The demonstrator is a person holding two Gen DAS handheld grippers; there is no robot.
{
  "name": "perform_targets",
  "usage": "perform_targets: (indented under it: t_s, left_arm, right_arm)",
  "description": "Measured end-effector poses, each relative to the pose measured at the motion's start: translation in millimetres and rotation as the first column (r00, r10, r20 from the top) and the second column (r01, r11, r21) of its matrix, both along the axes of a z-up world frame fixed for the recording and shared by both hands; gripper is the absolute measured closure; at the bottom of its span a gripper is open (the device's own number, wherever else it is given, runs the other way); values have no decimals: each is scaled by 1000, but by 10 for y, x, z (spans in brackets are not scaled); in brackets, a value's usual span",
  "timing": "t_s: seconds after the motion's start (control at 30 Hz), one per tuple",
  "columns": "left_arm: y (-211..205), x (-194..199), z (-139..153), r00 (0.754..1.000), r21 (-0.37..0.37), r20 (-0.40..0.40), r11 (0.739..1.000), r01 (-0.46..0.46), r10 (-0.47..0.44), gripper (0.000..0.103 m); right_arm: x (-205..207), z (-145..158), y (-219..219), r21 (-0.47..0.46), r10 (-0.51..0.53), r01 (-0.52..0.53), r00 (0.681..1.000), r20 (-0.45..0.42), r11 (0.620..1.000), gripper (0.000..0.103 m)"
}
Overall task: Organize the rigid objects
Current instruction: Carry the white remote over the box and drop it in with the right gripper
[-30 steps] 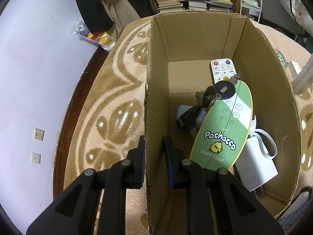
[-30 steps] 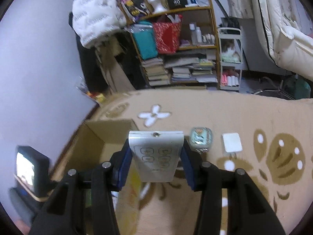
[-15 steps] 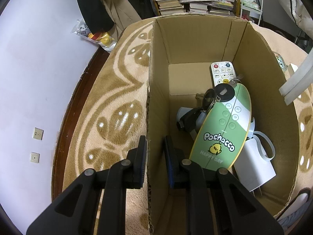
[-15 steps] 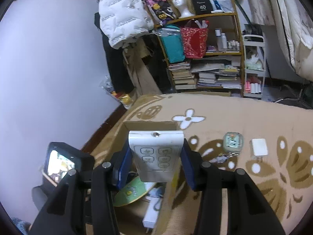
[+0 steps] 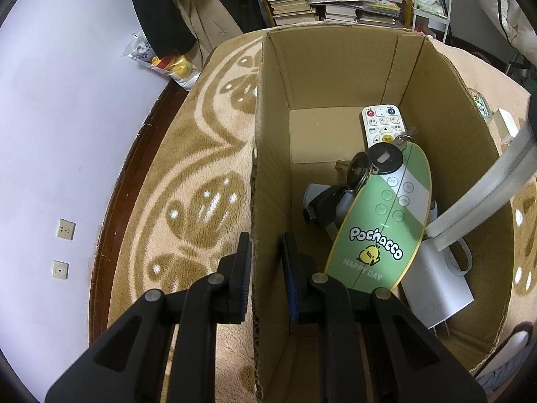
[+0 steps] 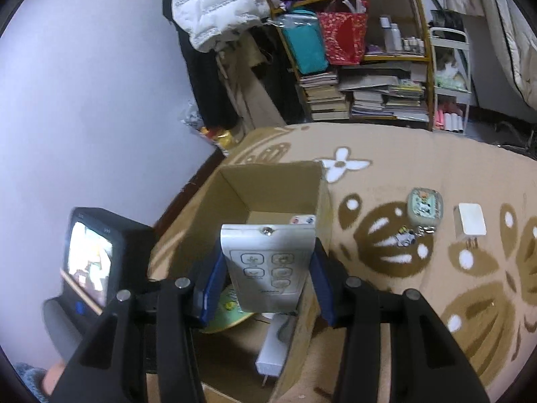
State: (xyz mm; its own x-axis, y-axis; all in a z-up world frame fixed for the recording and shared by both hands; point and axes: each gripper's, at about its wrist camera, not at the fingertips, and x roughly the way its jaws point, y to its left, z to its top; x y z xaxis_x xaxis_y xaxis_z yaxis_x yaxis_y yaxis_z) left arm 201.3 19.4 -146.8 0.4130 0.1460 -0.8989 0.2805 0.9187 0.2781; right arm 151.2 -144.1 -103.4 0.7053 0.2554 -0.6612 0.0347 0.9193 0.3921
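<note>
My left gripper [image 5: 265,268] straddles the near wall of the cardboard box [image 5: 339,67], one finger outside and one inside, pinching the cardboard edge between its pads. Just ahead of it, inside the box, I see a green oval board [image 5: 382,221] printed "Pochacco", leaning tilted across the contents. A bunch of keys with black fobs [image 5: 376,164] lies on the board's far end, and beyond that a white remote [image 5: 384,124] with coloured buttons lies on the box floor near the far wall. To the right of the board is a white charger block [image 5: 436,292] with a looped cable, and a dark and grey item [image 5: 324,201] I can't make out sits partly under the board.

My right gripper [image 6: 268,268] is clamped on a flat grey remote [image 6: 268,262], which it holds over the open box [image 6: 268,184], above the right-hand wall. Ahead and to the right of that gripper, out on the patterned carpet [image 6: 419,154], lie a small decorated tin [image 6: 424,206] with a keychain touching it and a white plug adapter [image 6: 471,218], both well apart from the box
</note>
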Motion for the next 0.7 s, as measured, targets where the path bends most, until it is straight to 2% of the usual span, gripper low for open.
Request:
perform_targets:
  t_s: [0.33,0.47,0.67,0.7]
  left_arm:
    - [-1,-4,5,1000,-2,0,1000,-1,1,85]
    - [-2,-1,2,1000,-2,-1,1000,-1,1,85]
    - [1,-3,-8,1000,2,-1,1000,-2,2,85]
    - [-1,-5,-12,1000,4,-1,1000,-2,2,85]
  right_arm:
    - [24,-91,26,-5,21,-21,1000,-1,1000,52]
    - [-4,-19,11,-8,14,-14,999,41,1000,51]
    - [-60,115,-81,1,-11,11,993,116,1000,35]
    - [-66,130,-107,4,-19,19,992,123,1000,28]
